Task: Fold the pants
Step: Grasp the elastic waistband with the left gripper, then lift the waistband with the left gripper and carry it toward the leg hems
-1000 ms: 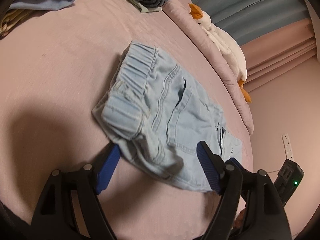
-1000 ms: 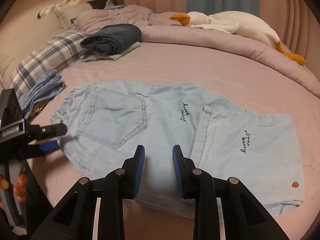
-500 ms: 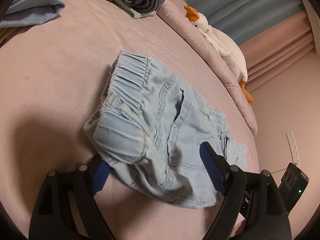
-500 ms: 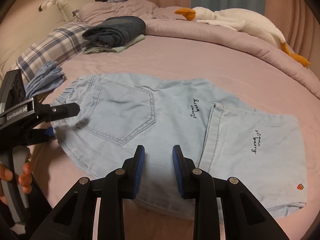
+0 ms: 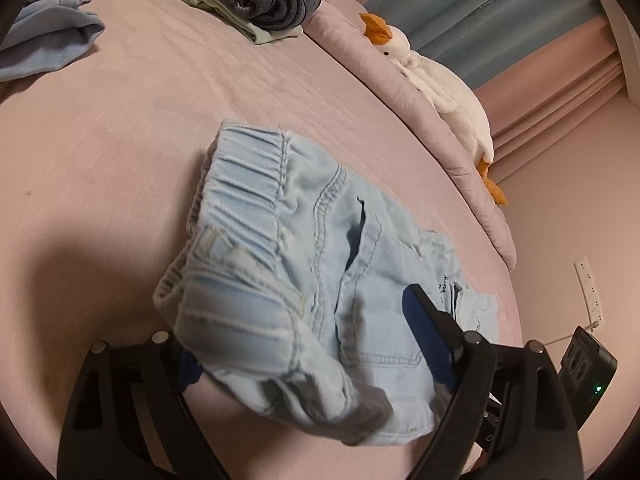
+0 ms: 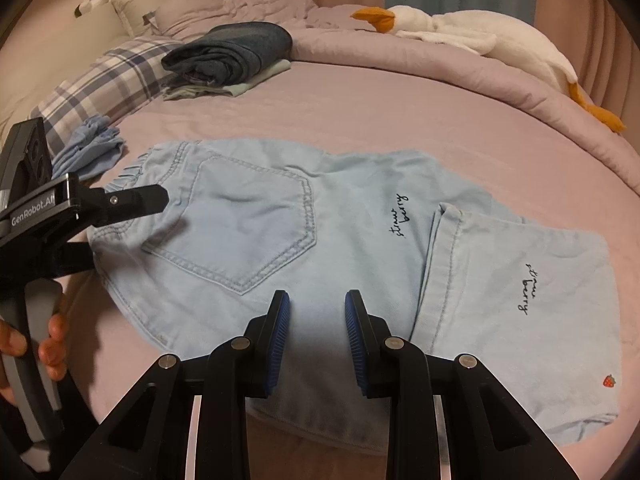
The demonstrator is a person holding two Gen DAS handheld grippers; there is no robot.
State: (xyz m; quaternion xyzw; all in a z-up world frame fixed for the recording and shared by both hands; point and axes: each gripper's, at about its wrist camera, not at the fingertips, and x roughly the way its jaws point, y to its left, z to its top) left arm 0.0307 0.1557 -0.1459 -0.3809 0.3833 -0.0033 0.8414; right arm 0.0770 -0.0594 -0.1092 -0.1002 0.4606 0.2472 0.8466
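Observation:
Light blue denim pants [image 6: 320, 232] lie on the pink bed, back pocket up, with the lower legs folded back over at the right. My left gripper [image 5: 304, 344] is open, its jaws either side of the near waistband corner [image 5: 240, 320]; one finger is above the cloth and one below it. It also shows at the left of the right wrist view [image 6: 132, 216]. My right gripper [image 6: 316, 320] is open with a narrow gap, above the near edge of the pants' middle, holding nothing.
A stack of folded dark clothes [image 6: 228, 56] sits at the back of the bed. A crumpled blue garment [image 6: 88, 148] and a plaid pillow [image 6: 104, 88] lie at the left. A white goose plush [image 6: 480, 36] lies along the far edge.
My left gripper has slid further onto the waistband corner, which now sits deeper between its jaws and looks lifted. My right gripper has barely moved.

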